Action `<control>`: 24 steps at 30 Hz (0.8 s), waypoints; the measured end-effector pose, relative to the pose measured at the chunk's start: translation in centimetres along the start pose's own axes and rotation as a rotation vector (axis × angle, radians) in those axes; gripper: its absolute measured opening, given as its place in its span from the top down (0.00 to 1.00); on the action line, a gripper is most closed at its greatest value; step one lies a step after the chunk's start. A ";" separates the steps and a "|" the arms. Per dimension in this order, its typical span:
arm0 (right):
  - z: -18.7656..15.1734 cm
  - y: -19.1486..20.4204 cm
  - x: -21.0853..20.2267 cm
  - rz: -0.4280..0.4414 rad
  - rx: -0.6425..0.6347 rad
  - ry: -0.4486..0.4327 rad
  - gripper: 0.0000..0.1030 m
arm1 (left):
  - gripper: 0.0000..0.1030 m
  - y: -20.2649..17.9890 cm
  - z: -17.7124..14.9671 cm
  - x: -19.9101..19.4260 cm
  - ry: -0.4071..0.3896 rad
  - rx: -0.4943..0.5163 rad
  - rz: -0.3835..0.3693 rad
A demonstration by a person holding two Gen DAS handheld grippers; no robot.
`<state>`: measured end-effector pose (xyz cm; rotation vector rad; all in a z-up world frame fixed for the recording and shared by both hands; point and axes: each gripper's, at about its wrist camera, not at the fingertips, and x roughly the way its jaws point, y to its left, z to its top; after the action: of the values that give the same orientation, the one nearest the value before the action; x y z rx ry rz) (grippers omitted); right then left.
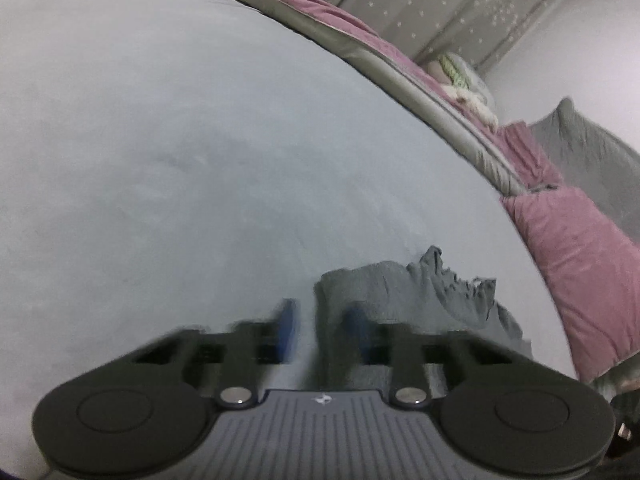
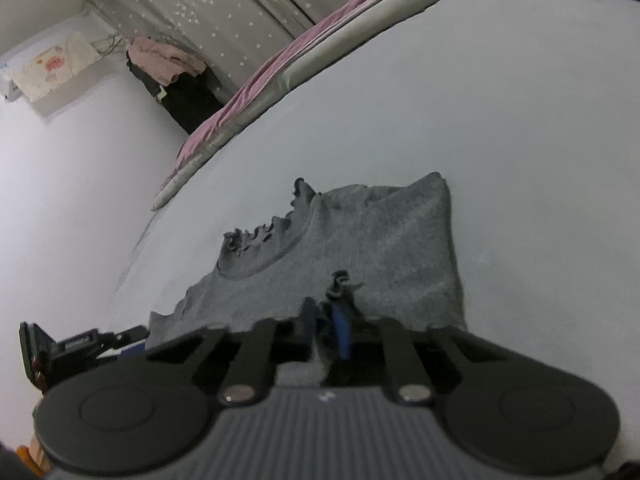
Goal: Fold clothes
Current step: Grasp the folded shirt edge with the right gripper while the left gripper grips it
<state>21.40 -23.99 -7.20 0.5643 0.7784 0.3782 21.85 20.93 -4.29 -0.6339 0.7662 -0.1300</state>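
Soft, light grey knit garment with ruffled trim (image 2: pixel 360 248) on pale bed sheet (image 2: pixel 520 120); limp, crease-prone. Right gripper (image 2: pixel 326 330) pinching near hem; left gripper (image 1: pixel 318 334) spread at its left edge.

The left gripper (image 1: pixel 322 330) points forward and low, its two blue-padded fingers (image 1: pixel 286 330) standing apart with a clear gap between them; motion blur smears both tips. The right gripper (image 2: pixel 326 330) also points forward and low, its fingers (image 2: pixel 343 332) drawn close together, pinching a fold of grey cloth that sticks up between the tips.
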 end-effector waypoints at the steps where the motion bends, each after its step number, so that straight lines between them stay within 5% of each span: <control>1: 0.0 0.1 0.1 -0.004 -0.005 -0.003 0.93 | 0.98 0.2 -0.2 0.0 -0.014 -0.013 -0.009; 10: 0.2 2.6 -2.9 0.000 -0.119 -0.130 0.94 | 1.00 1.4 -2.5 -0.5 -0.163 -0.065 -0.059; 15: 1.0 3.3 -2.9 -0.018 -0.172 -0.134 0.94 | 0.98 2.1 -1.9 -0.5 -0.150 -0.109 -0.084; 19: 1.0 2.9 -2.0 -0.042 -0.172 -0.106 0.94 | 0.77 2.3 -1.6 -0.2 -0.136 -0.124 -0.095; 24: 0.7 1.4 -1.1 -0.056 -0.122 -0.085 0.93 | 0.77 1.3 -1.7 1.0 -0.106 -0.066 -0.068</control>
<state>21.04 -23.67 -5.37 0.4404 0.6835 0.3451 21.27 20.77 -6.60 -0.7236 0.6491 -0.1327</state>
